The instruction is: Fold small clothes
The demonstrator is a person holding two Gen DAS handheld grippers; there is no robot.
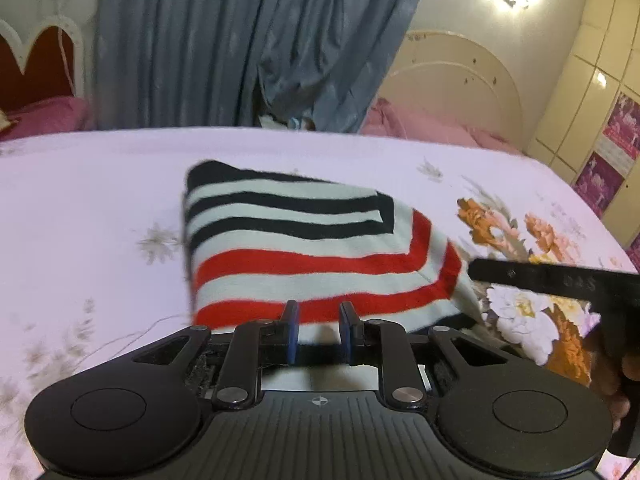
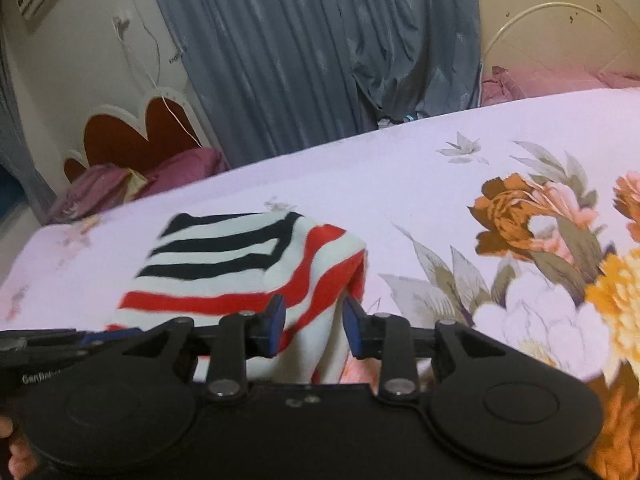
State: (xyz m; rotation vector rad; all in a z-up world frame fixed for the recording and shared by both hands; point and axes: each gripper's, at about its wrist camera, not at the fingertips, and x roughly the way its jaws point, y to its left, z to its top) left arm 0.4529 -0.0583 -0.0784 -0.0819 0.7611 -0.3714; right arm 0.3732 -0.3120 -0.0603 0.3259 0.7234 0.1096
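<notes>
A folded knit garment (image 1: pixel 320 240) with black, white and red stripes lies on the floral bedsheet (image 1: pixel 100 220). My left gripper (image 1: pixel 319 314) is at its near edge; cloth fills the narrow gap from pad to pad, so it is shut on the garment. In the right wrist view the garment (image 2: pixel 240 264) is bunched up at its right corner, and a flap hangs down between the fingers of my right gripper (image 2: pixel 314 320). The right pad stands clear of the cloth, so this gripper is open. Its fingers (image 1: pixel 520 276) reach the garment's right corner in the left wrist view.
The bedsheet (image 2: pixel 400 184) runs wide to the right with large printed flowers (image 2: pixel 520 208). Grey curtains (image 1: pixel 200 48) hang behind the bed. Pink pillows (image 2: pixel 180 164) and headboards (image 1: pixel 452 80) lie at the far sides. A hand (image 2: pixel 16 456) shows at the lower left.
</notes>
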